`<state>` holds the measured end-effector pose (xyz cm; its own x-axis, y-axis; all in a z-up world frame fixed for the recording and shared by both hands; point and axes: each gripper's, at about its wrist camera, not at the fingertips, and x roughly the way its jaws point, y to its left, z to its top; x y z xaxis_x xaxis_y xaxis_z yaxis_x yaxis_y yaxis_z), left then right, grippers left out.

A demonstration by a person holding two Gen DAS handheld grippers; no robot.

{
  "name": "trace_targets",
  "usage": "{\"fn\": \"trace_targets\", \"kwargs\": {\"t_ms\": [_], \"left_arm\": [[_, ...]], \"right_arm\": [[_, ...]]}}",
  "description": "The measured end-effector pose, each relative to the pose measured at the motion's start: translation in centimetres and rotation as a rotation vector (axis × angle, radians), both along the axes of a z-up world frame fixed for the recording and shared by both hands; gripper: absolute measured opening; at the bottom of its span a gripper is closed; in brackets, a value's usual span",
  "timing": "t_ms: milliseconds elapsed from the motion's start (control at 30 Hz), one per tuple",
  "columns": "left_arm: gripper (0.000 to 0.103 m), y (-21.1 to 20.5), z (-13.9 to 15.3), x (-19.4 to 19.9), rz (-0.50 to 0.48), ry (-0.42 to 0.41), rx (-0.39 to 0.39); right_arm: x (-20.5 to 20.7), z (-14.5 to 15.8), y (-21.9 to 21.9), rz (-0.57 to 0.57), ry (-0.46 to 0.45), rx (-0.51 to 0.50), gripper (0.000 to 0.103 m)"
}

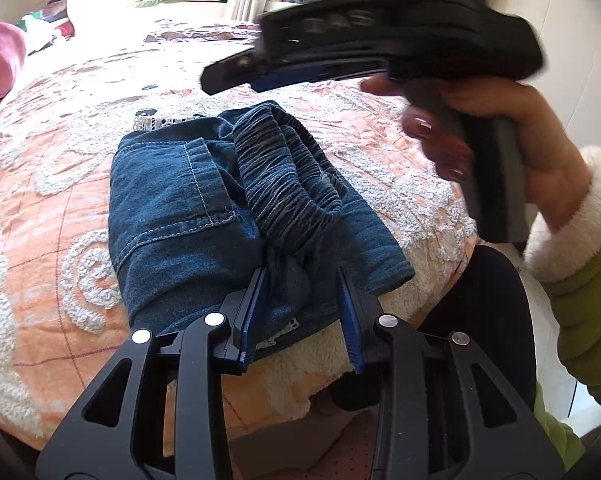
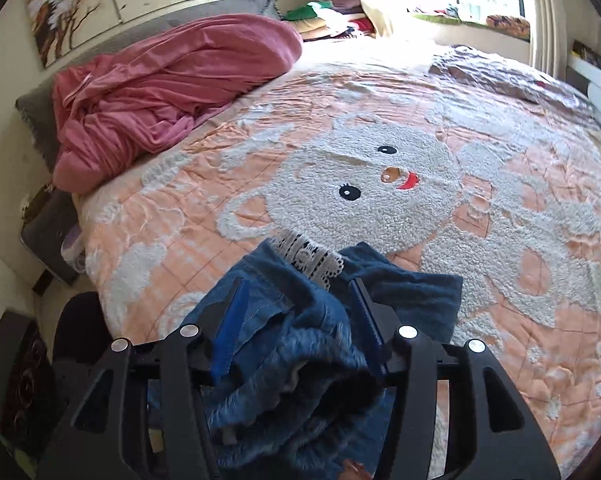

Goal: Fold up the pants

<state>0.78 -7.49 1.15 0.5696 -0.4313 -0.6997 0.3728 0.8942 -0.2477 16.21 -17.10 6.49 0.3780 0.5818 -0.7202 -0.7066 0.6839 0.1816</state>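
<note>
The blue denim pants (image 1: 188, 216) lie folded in a thick bundle on the bed, gathered elastic waistband (image 1: 284, 176) on top. My left gripper (image 1: 300, 280) is open, its blue-padded fingers (image 1: 350, 320) spread around the bundle's near edge. The right gripper (image 1: 228, 76) is held in a hand above and beyond the pants; its jaws look together there but blurred. In the right wrist view the right gripper (image 2: 296, 296) is open above the pants (image 2: 404, 292), with white lace trim (image 2: 312, 260) showing.
The orange bedspread (image 2: 380, 176) with a white fluffy rabbit pattern covers the bed. A pink garment pile (image 2: 160, 92) lies at the far left by the grey headboard. The bed's near edge and floor are just below the grippers.
</note>
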Motion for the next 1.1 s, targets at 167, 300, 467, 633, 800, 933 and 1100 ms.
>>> {"fn": "trace_targets", "kwargs": {"t_ms": [167,300,467,633,800,933,1100], "left_arm": [[0.027,-0.1,0.1,0.0,0.004,0.000,0.004],[0.027,-0.1,0.1,-0.1,0.007,0.005,0.008],[0.040,-0.3,0.6,-0.3,0.001,0.009,0.004],[0.047,-0.4,1.2,-0.5,0.004,0.002,0.013],[0.052,-0.5,2.0,-1.0,0.010,-0.010,0.018],[0.054,-0.3,2.8,-1.6,0.015,-0.026,0.020],[0.058,-0.4,4.0,-2.3,0.022,-0.051,0.026]], "right_arm": [[-0.5,-2.8,0.4,-0.011,-0.008,-0.181,0.055],[0.0,-4.7,-0.4,-0.054,0.048,-0.158,0.059],[-0.7,-3.3,-1.8,-0.071,0.061,-0.066,0.069],[-2.4,-0.4,-3.8,-0.100,0.021,0.035,0.075],[-4.0,1.6,-5.4,-0.130,-0.024,0.077,0.084],[-5.1,2.6,-6.1,-0.142,-0.050,0.093,0.088],[-6.3,3.9,-6.9,-0.171,-0.096,0.098,0.091]]}}
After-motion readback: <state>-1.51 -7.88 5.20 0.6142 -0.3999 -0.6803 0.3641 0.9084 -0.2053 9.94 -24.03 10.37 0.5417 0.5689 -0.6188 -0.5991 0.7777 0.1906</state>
